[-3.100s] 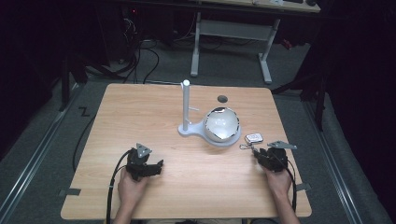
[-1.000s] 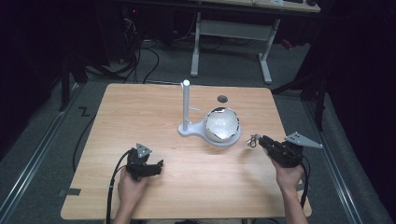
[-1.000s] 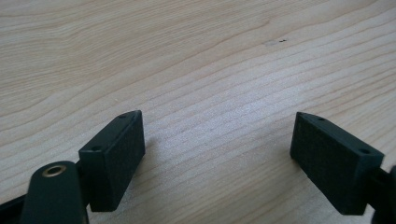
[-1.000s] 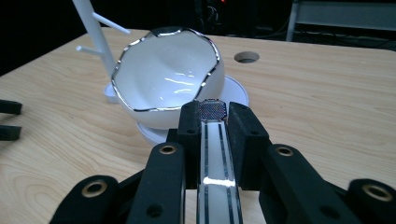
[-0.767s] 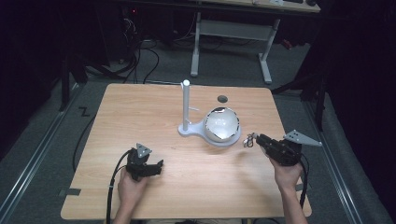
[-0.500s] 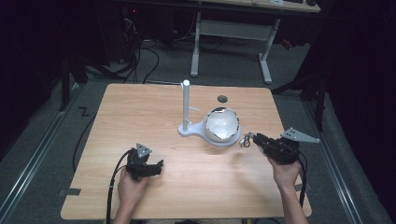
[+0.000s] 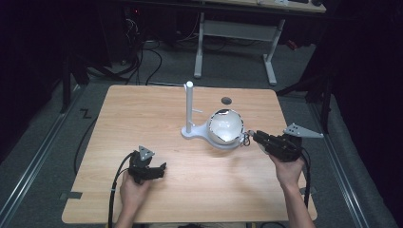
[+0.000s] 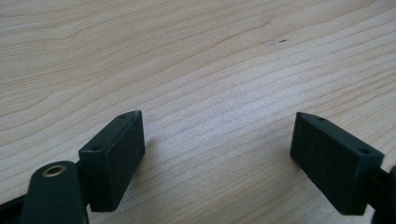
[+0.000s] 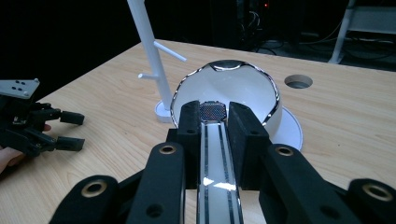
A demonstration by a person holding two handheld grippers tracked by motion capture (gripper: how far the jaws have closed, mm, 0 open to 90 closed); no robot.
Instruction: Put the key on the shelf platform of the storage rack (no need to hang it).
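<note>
The right tongs [image 9: 212, 122] are pinching a small white thing with shiny edges and a little mesh patch at its tip, most likely a key fob [image 9: 215, 154], though it is hard to be sure. In the right gripper view the fob lies flat between the two black jaws and pokes out toward the white bowl [image 9: 229, 91], with its tip just at the bowl's near rim. In the high view the right tongs [image 7: 253, 137] sit at about 3 o'clock from the bowl [image 7: 225, 126], almost touching its side. The bowl has a shiny rim and stands on a white base with a tall white stand [image 7: 189, 107] at its 9 o'clock. That stand has small pegs sticking out. A round hole [image 7: 226, 100] in the bench [image 7: 142, 109] lies at 12 o'clock from the bowl. The left tongs [image 7: 159, 170] rest low on the bench near the person's side, far from the bowl, at about 7 o'clock from it. Their jaws are spread wide with nothing between them, and bare wood shows there in the left gripper view [image 8: 217, 154]. The step in hand looks like carrying the fob to the bowl. Next, the right hand likely needs to lift a bit so the fob clears the rim, move over the middle of the bowl, and then let go gently.
</note>
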